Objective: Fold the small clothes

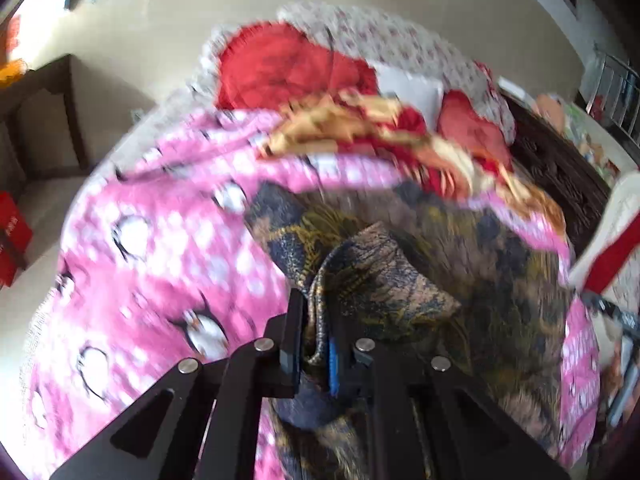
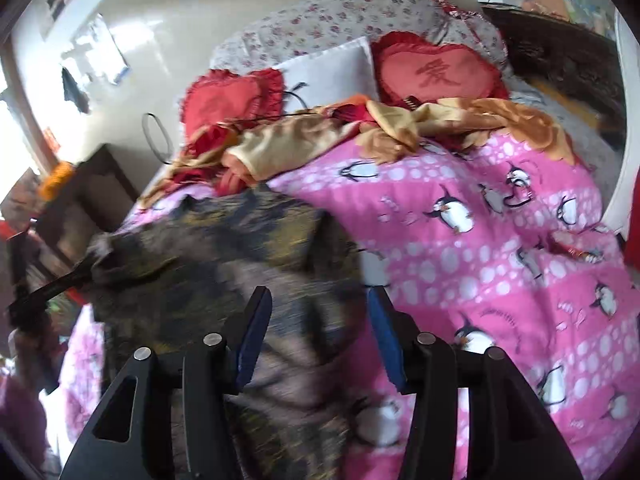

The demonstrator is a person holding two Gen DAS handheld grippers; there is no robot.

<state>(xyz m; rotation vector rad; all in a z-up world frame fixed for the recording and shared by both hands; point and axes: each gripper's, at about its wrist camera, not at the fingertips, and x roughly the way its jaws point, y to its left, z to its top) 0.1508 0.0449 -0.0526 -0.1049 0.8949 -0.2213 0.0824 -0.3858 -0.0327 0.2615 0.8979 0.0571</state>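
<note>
A dark garment (image 1: 472, 248) with a blue, gold and brown pattern lies crumpled on the pink penguin blanket (image 1: 168, 248). My left gripper (image 1: 318, 320) is shut on a bunched fold of it, and the cloth rises between the pads. In the right wrist view the same garment (image 2: 240, 248) spreads across the lower left, with the left gripper (image 2: 86, 270) pinching its far left corner. My right gripper (image 2: 320, 312) stands open just above the garment's right part. Its blue pads (image 2: 384, 336) are wide apart and the cloth shows blurred between them.
A heap of gold and red clothes (image 2: 312, 136) lies across the bed beyond the garment. Behind it are two red heart cushions (image 2: 436, 72) and a white pillow (image 2: 332, 68). A dark wooden cabinet (image 2: 92, 196) stands on the left and the pink blanket (image 2: 500, 248) stretches to the right.
</note>
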